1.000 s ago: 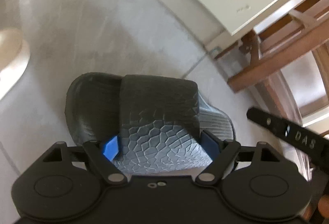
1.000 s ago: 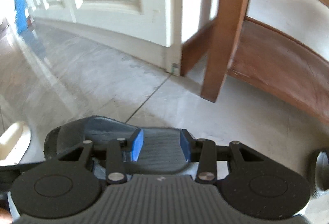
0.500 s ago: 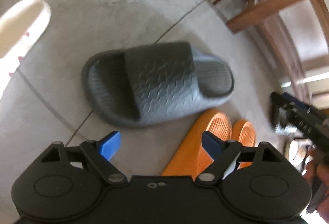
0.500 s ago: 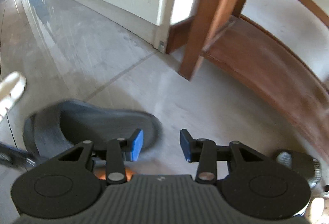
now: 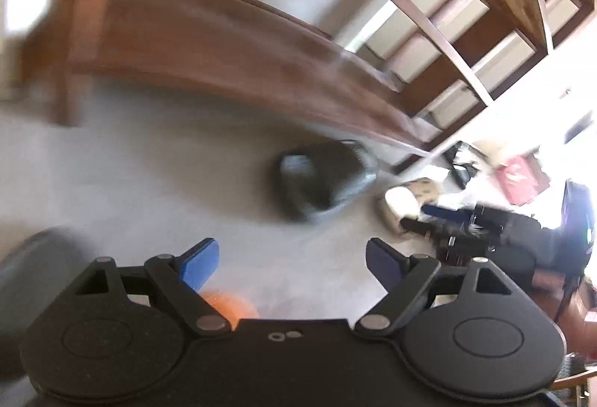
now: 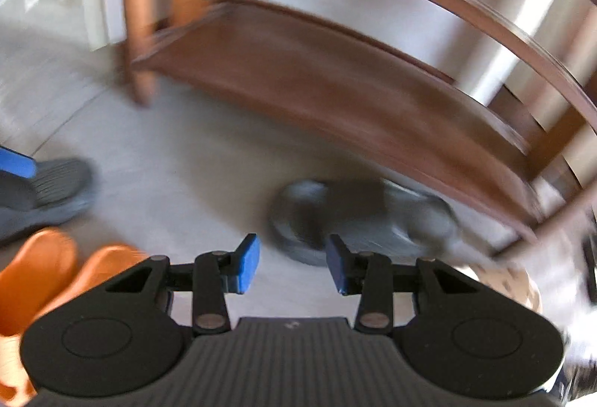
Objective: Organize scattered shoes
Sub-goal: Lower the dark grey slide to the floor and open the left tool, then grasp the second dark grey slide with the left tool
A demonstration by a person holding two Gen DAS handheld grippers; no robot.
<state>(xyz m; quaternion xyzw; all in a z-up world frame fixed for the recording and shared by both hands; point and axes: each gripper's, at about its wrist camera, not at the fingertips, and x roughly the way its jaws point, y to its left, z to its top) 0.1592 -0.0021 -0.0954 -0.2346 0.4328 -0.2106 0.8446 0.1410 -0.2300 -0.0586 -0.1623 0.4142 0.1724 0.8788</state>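
Grey slide (image 6: 44,194) no longer between left tool (image 5: 291,263) pads, now empty.

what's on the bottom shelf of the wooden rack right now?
The bottom shelf looks bare, with no shoes on the visible board. A dark slide lies on the floor in front of it. The shelf's far right end is blurred and cut off, so that part is unknown.

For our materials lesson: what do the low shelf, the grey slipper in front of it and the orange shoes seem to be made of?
Low shelf: probably wood, reddish-brown with slight sheen. Grey slipper: likely moulded foam or rubber, matte, one-piece look. Orange shoes: perhaps similar moulded plastic, smooth; blur limits certainty.
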